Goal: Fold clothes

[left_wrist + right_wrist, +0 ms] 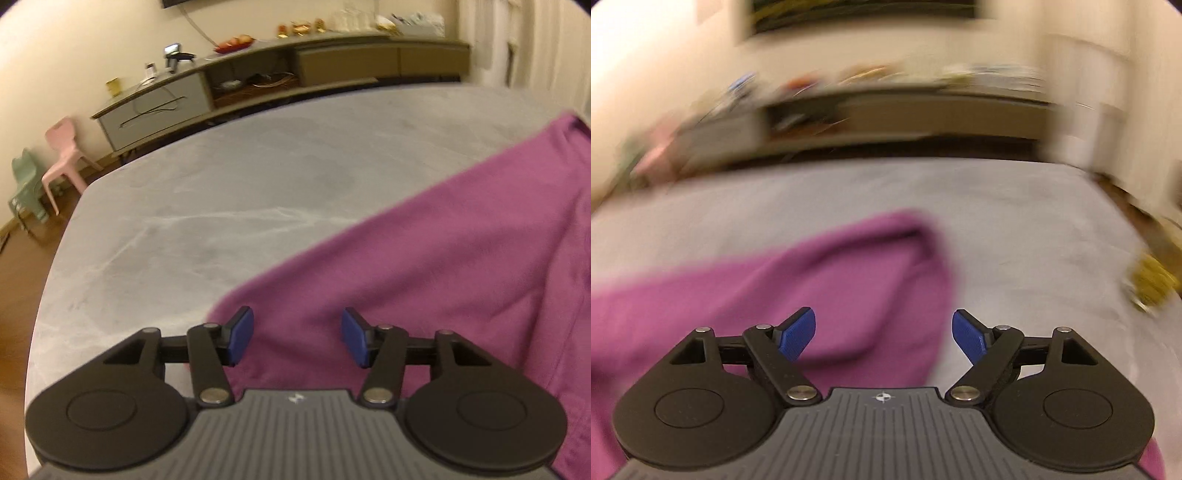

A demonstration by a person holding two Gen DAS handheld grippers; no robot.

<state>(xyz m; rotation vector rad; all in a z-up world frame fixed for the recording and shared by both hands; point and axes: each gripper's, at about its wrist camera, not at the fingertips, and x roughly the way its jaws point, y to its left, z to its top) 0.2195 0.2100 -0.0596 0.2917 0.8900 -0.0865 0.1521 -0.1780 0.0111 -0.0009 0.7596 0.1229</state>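
A purple garment (443, 251) lies spread on the grey table (221, 206). In the left wrist view it fills the right half, with its near left corner under my left gripper (297, 338), which is open and empty just above the cloth. In the right wrist view, which is motion-blurred, the purple garment (812, 280) lies left and centre with a folded-over edge. My right gripper (884, 334) is open and empty above the garment's right edge.
A long low sideboard (280, 74) with small items stands against the far wall. A pink chair (64, 155) and a green chair (26, 184) stand left of the table. A yellowish object (1152, 284) lies at the table's right edge.
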